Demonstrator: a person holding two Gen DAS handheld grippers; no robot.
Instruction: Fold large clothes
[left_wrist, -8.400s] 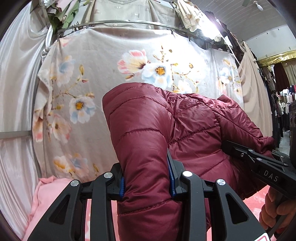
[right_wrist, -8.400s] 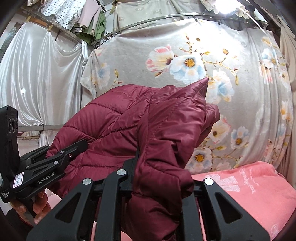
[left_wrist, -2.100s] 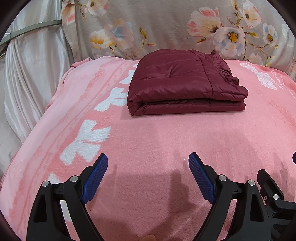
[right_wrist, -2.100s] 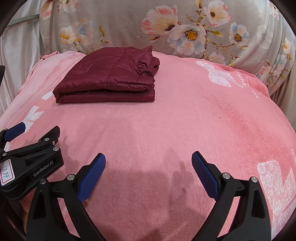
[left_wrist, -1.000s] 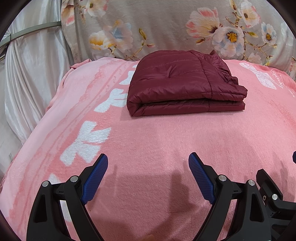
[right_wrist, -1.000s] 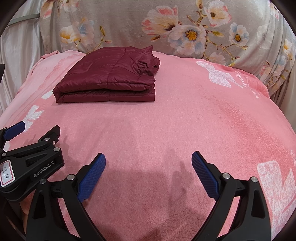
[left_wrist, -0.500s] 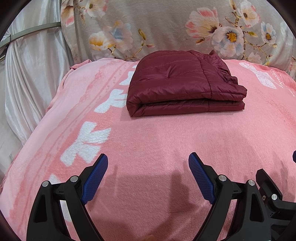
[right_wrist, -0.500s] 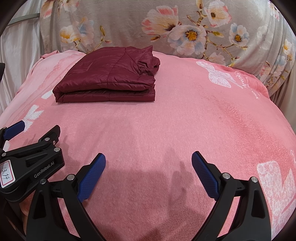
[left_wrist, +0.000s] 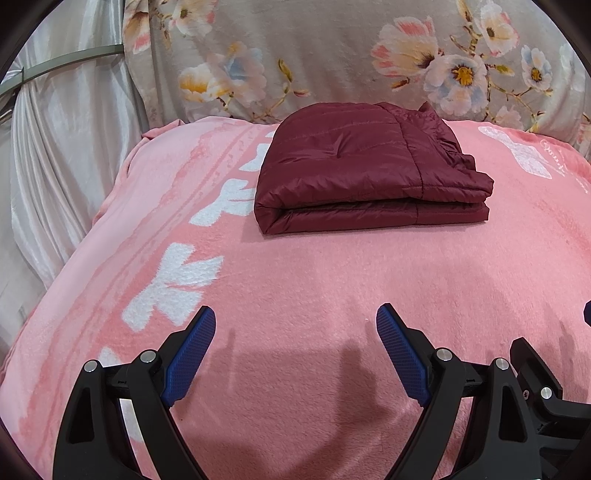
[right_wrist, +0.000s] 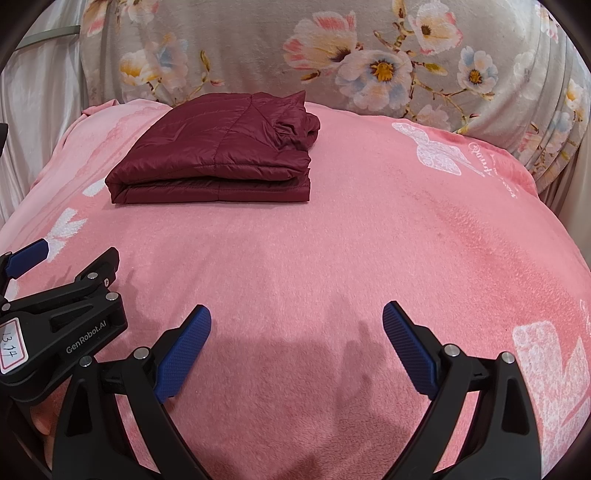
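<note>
Lying folded jacket (left_wrist: 369, 170), pink blanket (left_wrist: 314, 288), floral drape (right_wrist: 258, 48)

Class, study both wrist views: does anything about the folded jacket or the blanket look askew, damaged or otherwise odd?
Nearly nothing. The maroon puffer jacket lies folded flat on the pink blanket, its layers stacked fairly evenly. Only its far right corner is bunched, with the collar rumpled rather than smooth. No spill or damage shows. The left gripper and right gripper are open, clear of it.
</note>
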